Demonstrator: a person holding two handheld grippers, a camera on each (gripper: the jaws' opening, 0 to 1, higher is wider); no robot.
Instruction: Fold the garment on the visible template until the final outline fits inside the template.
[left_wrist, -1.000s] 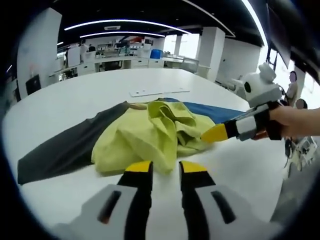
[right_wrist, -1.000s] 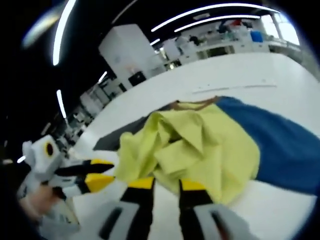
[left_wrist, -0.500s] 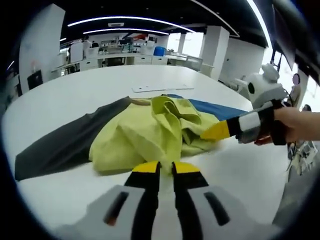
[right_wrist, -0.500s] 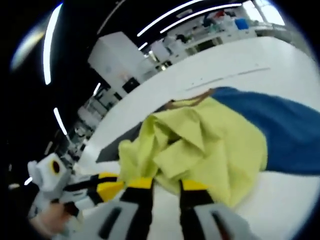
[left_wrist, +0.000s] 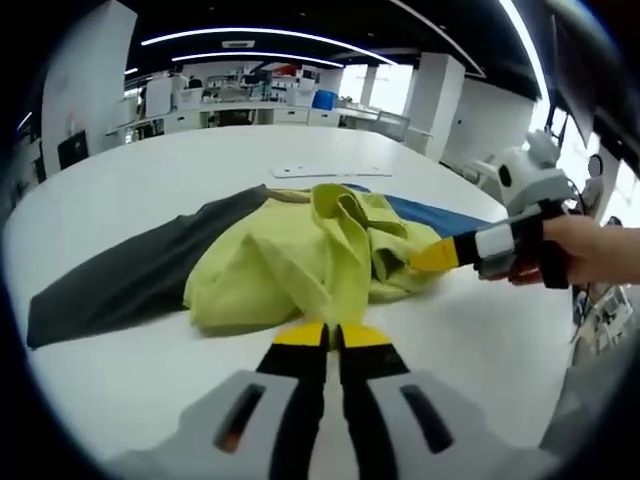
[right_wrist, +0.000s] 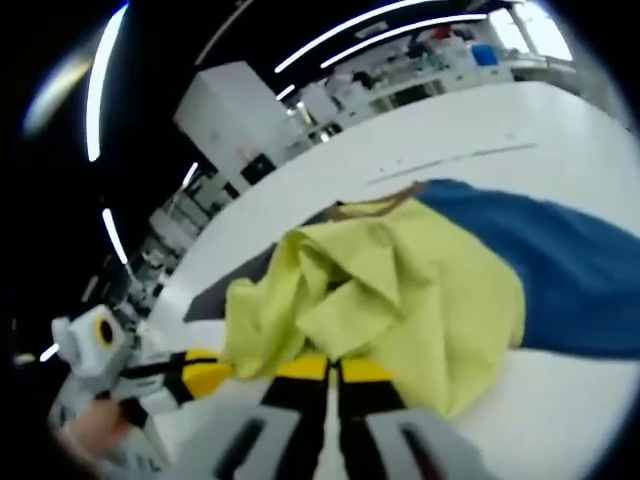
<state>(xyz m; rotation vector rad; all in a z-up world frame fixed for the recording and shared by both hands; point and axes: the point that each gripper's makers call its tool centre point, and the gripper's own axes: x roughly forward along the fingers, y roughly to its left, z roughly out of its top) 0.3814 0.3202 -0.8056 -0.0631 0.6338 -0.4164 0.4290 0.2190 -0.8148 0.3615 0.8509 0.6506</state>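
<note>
Left gripper view: my left gripper (left_wrist: 321, 335), jaws closed together at the near hem of the garment (left_wrist: 290, 265); whether cloth is pinched I cannot tell. Garment lies crumpled on the white table (left_wrist: 120, 180), over a dark panel (left_wrist: 110, 290) and a blue panel (left_wrist: 440, 218). The right gripper (left_wrist: 430, 258) touches the cloth's far edge.

Right gripper view: my right gripper (right_wrist: 326, 368), jaws closed at the garment (right_wrist: 420, 290) edge; grip on cloth uncertain. Left gripper (right_wrist: 205, 375) just beside the hem.

Advice to myself: confirm both holds, lift evenly, spread flat before folding.
</note>
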